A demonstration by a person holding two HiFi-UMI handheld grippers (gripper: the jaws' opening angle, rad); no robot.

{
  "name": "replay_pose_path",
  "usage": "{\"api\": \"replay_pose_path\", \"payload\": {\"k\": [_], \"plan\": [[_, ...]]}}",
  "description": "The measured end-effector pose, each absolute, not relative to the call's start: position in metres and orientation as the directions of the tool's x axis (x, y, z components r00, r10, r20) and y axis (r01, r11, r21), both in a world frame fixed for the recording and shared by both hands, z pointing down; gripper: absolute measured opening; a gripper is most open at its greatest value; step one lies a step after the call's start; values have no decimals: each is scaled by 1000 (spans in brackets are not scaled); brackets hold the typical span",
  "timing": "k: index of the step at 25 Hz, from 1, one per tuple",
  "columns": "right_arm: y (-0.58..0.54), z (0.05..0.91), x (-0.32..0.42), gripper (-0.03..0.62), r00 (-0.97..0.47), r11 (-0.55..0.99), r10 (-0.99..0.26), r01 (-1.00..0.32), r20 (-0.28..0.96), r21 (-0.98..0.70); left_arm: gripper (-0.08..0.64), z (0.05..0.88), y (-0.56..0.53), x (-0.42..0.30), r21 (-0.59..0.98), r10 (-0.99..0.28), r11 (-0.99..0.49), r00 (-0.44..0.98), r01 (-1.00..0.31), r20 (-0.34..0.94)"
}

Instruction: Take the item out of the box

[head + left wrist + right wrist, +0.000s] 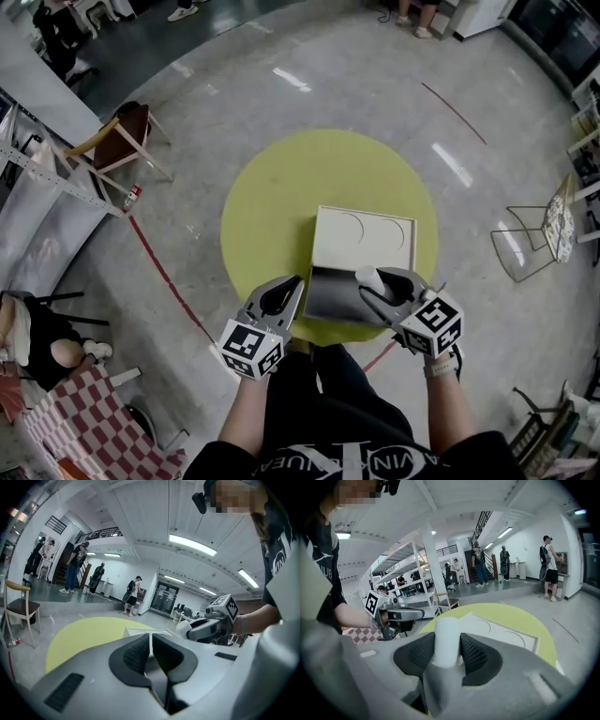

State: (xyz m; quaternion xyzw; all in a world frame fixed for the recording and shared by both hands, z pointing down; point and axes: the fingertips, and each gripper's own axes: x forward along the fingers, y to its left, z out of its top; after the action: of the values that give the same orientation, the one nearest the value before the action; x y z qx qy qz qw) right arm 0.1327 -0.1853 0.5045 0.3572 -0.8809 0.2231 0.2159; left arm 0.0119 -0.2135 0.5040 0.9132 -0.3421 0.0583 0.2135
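A white box (364, 242) lies open on the round yellow-green table (272, 202), and its grey near part (330, 292) is at the table's front edge. My left gripper (289, 292) is shut on the thin white edge of the box wall (150, 639), which shows edge-on between the jaws. My right gripper (370, 281) is shut on a white cylinder-shaped item (446, 639), held upright just above the box's near right corner. The white item (367, 277) pokes out past the jaws. The box's flat white panel (506, 630) lies beyond it.
A wooden chair (122, 141) stands at the far left and a wire chair (544, 234) to the right of the table. A red-and-white checked cloth (75, 422) is at the near left. Several people (75, 566) stand far off in the hall.
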Motion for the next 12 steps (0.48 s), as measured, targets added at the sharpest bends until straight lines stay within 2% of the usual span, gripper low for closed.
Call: {"api": "replay_pose_path", "payload": {"k": [6,12], "plan": [[-188,481,142,166,-631,613,-625,-761,460,-210,23,487,-221,17,329,-598,-696,768,-639,229],[-188,465,150,166,-614,594,-665,-780,426,-198,23,470,-228,20,306,-604,-705,767,-640,215]]}}
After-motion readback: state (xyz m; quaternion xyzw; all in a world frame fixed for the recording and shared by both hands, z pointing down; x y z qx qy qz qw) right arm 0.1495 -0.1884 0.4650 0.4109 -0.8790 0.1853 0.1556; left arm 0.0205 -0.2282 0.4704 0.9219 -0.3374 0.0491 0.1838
